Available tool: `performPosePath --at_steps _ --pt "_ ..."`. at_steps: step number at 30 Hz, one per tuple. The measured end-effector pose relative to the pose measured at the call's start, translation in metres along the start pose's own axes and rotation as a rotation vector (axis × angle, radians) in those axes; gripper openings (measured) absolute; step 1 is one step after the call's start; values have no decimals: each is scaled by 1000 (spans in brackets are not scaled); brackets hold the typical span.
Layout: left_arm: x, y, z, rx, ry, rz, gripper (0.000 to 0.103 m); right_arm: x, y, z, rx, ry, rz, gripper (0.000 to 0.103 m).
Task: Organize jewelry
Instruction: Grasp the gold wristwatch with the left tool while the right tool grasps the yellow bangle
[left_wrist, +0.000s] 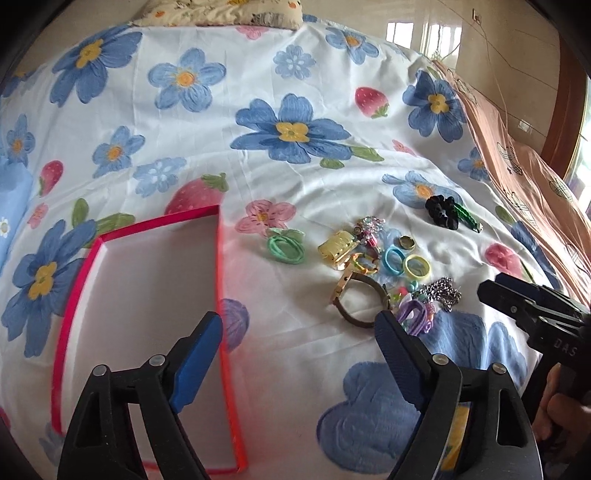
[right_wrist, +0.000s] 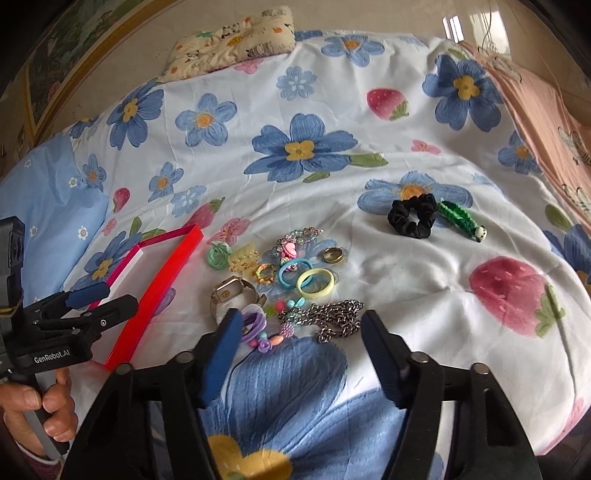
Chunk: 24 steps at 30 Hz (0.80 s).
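A red-rimmed white tray (left_wrist: 218, 273) lies on the flowered bedspread, also in the right wrist view (right_wrist: 162, 280). A pile of jewelry lies right of it: a watch (right_wrist: 231, 291), silver chain (right_wrist: 336, 317), yellow ring band (right_wrist: 316, 282), blue band (right_wrist: 291, 271), gold ring (right_wrist: 333, 254), green hair ties (left_wrist: 286, 249), yellow claw clip (left_wrist: 336, 247). My left gripper (left_wrist: 299, 328) is open and empty, above the tray's right edge. My right gripper (right_wrist: 299, 325) is open and empty, just in front of the chain and purple bead piece (right_wrist: 255, 325).
A black scrunchie (right_wrist: 413, 216) and green clip (right_wrist: 461, 219) lie apart at the far right. A patterned pillow (right_wrist: 236, 37) sits at the bed's far end. A pink cloth (right_wrist: 546, 122) covers the right side. A blue pillow (right_wrist: 48, 206) lies left.
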<state>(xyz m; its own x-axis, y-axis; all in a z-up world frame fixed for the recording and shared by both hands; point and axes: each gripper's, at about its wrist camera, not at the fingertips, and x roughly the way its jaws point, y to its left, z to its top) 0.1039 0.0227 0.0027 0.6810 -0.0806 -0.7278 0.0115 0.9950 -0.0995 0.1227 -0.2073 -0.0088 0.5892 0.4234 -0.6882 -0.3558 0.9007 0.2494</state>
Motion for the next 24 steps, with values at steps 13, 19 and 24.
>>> performPosePath --at_steps 13,19,24 --pt "91 -8 40 41 141 -62 63 58 -21 28 57 115 4 30" --pt "123 -15 45 51 187 -79 47 82 -25 31 58 162 -21 29" --pt "135 -18 45 57 206 -110 16 97 -27 28 58 194 -22 12"
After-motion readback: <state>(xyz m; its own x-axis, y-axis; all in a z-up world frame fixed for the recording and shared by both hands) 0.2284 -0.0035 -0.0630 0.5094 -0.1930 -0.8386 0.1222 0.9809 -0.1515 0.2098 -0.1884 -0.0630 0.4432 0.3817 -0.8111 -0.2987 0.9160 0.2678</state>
